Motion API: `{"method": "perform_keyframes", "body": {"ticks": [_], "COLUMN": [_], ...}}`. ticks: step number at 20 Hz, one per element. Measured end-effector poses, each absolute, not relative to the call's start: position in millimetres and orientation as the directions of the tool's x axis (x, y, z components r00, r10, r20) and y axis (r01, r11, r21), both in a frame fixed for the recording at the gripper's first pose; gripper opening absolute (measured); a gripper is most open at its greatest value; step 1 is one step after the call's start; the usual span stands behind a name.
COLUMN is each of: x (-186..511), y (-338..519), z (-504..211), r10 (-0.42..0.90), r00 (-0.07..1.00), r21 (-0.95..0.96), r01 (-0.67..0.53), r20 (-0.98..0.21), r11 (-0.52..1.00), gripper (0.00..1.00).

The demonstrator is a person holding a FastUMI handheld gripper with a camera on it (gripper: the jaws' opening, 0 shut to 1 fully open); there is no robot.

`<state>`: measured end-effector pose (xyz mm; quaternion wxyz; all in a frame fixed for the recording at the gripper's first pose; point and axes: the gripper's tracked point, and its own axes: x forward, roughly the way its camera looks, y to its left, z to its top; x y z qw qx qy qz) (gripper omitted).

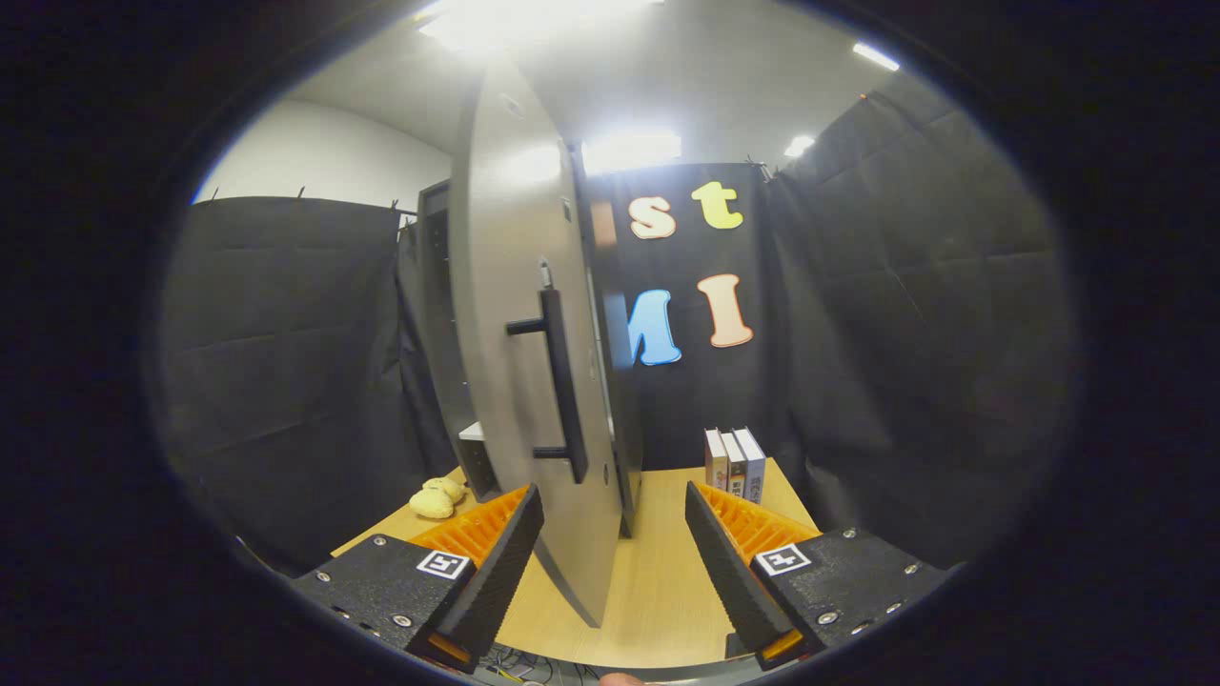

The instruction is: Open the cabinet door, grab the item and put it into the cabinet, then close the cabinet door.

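A tall grey cabinet stands on the wooden table, its door swung out toward me and seen nearly edge-on. A long dark bar handle runs down the door's face. My gripper is open, and the door's lower free edge reaches in between the two fingers without either finger pressing on it. A small yellow plush toy lies on the table left of the door, by the cabinet's foot. The cabinet's inside is mostly hidden behind the door.
Three upright books stand at the table's back, beyond the right finger. The light wooden table stretches ahead between the fingers. Black cloth walls close in on the left, back and right.
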<state>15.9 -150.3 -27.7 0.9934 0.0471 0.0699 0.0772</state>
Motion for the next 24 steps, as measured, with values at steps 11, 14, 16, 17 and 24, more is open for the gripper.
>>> {"method": "perform_keyframes", "body": {"ticks": [11, 14, 16, 17, 24], "x": [48, 46, 46, 45, 43], "y": [-145, -142, -137, -134, -97], "z": [-25, -23, -25, -25, -27], "r10": [0.236, 0.233, 0.232, 0.233, 0.259], "r00": [0.962, 0.962, 0.963, 0.962, 0.955], "r21": [0.099, 0.096, 0.103, 0.105, 0.120], "r01": [-0.224, -0.221, -0.219, -0.219, -0.243], "r20": [-0.137, -0.140, -0.140, -0.140, -0.147], "r11": [0.970, 0.970, 0.970, 0.970, 0.963], "gripper": [0.95, 0.95, 0.95, 0.94, 0.94]}}
